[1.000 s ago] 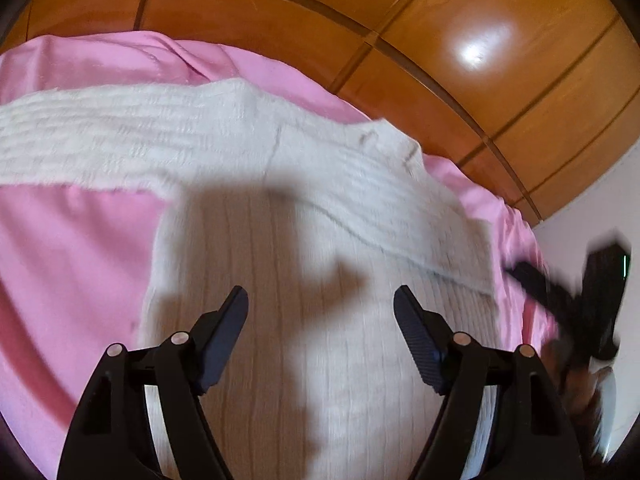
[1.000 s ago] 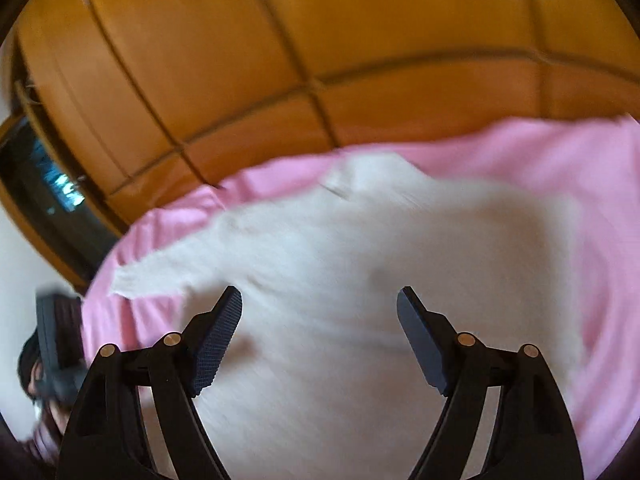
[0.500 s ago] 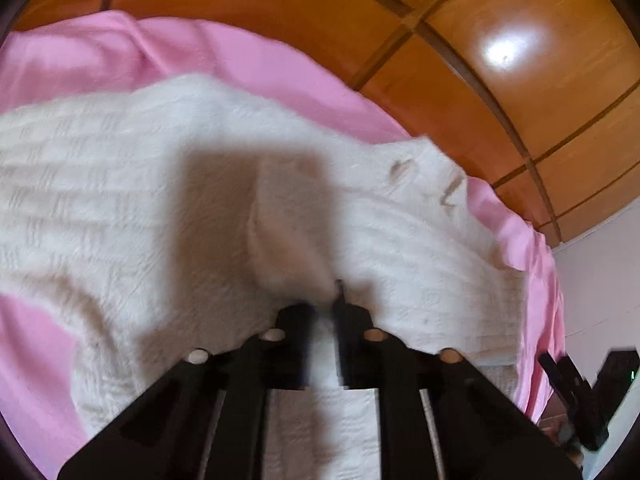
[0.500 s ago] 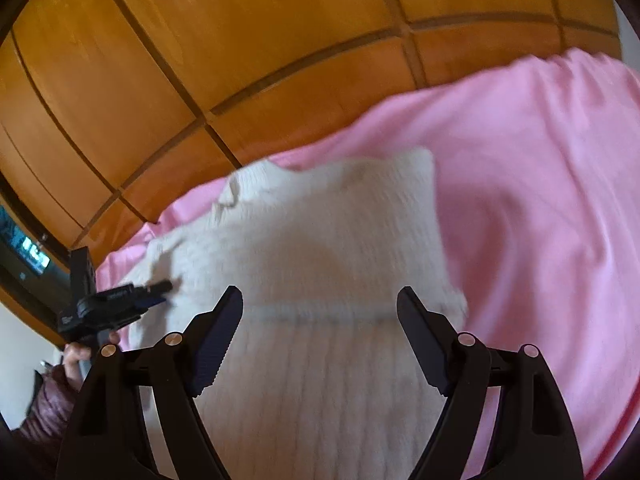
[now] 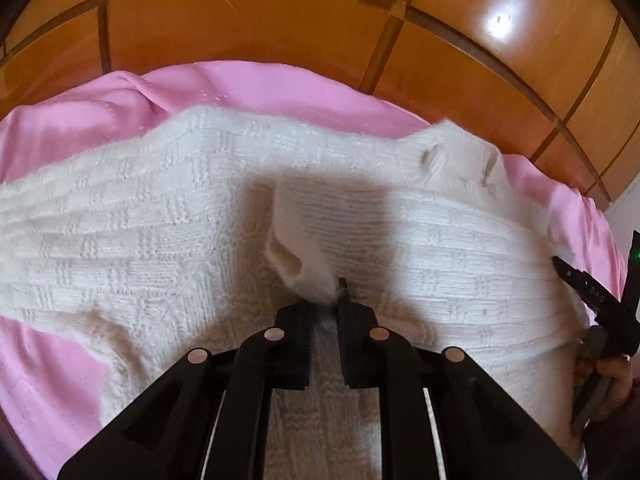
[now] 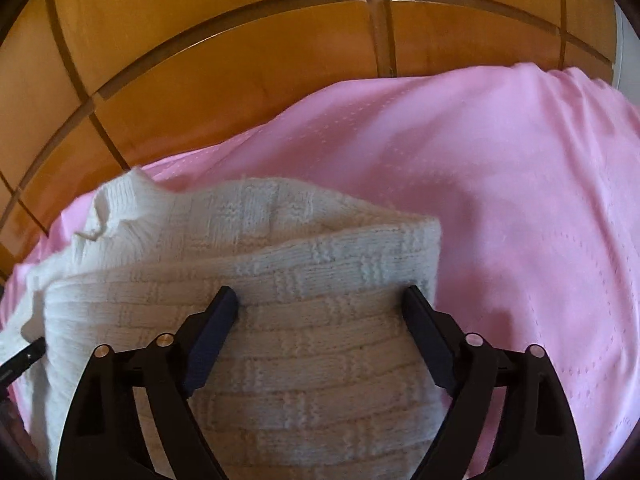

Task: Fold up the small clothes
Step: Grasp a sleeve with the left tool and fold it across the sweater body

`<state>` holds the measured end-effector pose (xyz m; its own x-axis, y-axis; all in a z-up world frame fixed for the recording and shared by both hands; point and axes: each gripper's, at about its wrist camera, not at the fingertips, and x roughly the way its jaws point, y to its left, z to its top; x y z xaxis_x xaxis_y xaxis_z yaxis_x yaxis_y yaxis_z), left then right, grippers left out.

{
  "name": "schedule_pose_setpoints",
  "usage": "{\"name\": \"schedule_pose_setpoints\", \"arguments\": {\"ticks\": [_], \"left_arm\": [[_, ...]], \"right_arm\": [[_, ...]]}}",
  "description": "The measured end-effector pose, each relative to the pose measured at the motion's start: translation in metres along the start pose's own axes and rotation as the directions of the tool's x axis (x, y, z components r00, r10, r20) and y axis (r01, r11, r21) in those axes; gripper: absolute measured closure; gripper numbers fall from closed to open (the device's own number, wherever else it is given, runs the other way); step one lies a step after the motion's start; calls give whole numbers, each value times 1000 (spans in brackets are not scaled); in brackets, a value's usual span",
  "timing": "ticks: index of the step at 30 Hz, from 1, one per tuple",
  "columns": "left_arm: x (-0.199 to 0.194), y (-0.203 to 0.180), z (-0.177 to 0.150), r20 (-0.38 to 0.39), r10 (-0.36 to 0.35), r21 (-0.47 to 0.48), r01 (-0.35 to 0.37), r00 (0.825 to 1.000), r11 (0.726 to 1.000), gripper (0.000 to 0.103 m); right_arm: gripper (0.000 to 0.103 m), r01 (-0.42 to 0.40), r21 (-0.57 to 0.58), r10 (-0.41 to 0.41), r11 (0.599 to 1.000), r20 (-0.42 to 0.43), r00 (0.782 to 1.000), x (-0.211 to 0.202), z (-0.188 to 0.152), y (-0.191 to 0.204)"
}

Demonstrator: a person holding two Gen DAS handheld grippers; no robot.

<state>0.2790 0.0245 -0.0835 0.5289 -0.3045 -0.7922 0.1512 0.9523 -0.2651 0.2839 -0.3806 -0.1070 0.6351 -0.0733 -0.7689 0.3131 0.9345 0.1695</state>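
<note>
- Glossy orange-brown wooden panels [image 5: 248, 36], split by darker grooved strips, are curving across the background well beyond both pairs of fingers.
- A smooth pink sheet [image 6: 500, 184], faintly dotted with a stitched pattern, is covering the surface under everything; it is stretching away ahead of the right fingers and off to their right, and showing in bare patches to the left of the left fingers.
- A cream knitted sweater [image 5: 132, 236], thick and soft with a basket-weave block texture, is lying on the sheet directly beneath and ahead of both pairs of fingers. A ribbed edge with small loose loops is sitting far ahead and to the right of the left fingers.
- In the right wrist view a folded layer of the sweater is forming a rounded corner just ahead of the right fingers.
- The right gripper [image 6: 320, 300] is hovering with its fingers spread wide, having just opened further; their tips are touching or almost touching the knit, with the sweater spanning the gap but not pinched.
- The left gripper [image 5: 325, 308] is pinching a small raised fold of the knit, its fingers nearly together; the fold is standing up as a soft rounded flap just ahead of the tips.
</note>
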Motion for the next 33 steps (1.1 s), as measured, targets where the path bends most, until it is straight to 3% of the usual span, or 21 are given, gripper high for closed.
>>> {"name": "schedule_pose_setpoints", "arguments": {"ticks": [1, 2, 3, 5, 9, 13, 17, 21, 25, 28, 33], "left_arm": [[-2, 0, 0, -1, 1, -6, -1, 1000, 1000, 90], [-6, 0, 0, -2, 5, -21, -5, 1000, 1000, 81], [-10, 1, 0, 5, 8, -31, -7, 1000, 999, 61], [-23, 3, -3, 38, 17, -46, -15, 999, 999, 38], [-49, 22, -21, 47, 17, -105, -12, 999, 994, 37], [-69, 47, -48, 39, 1, -207, 7, 999, 978, 37], [-84, 80, -72, 53, -47, -318, 62, 997, 946, 41], [-107, 129, -85, 128, -51, -430, 102, 990, 897, 49], [-136, 202, -90, 190, 45, -561, 71, 981, 825, 51], [-155, 256, -95, 223, 131, -672, 55, 966, 739, 51], [-176, 345, -100, 259, 178, -807, 111, 949, 581, 51]], "right_arm": [[18, 1, -2, -1, 1000, 0, 1000, 0, 0, 0], [18, 4, -5, -4, 1000, 1, 1000, -1, -1, 1], [18, 8, -8, -8, 1000, 1, 1000, -1, 0, 2], [17, 25, -18, -25, 1000, 0, 1000, -5, 0, 5], [17, 87, -44, -85, 995, 39, 996, -25, 4, 17], [13, 39, -61, -32, 997, 111, 993, -64, -10, 37], [10, -68, -135, 80, 989, 83, 993, -86, -42, 73], [10, -100, -250, 106, 963, 10, 994, -79, -76, 114], [5, -66, -312, 56, 948, -41, 998, -62, -97, 135], [4, -66, -306, 52, 950, -54, 997, -58, -97, 136], [4, -65, -306, 52, 950, -51, 997, -57, -98, 134]]}}
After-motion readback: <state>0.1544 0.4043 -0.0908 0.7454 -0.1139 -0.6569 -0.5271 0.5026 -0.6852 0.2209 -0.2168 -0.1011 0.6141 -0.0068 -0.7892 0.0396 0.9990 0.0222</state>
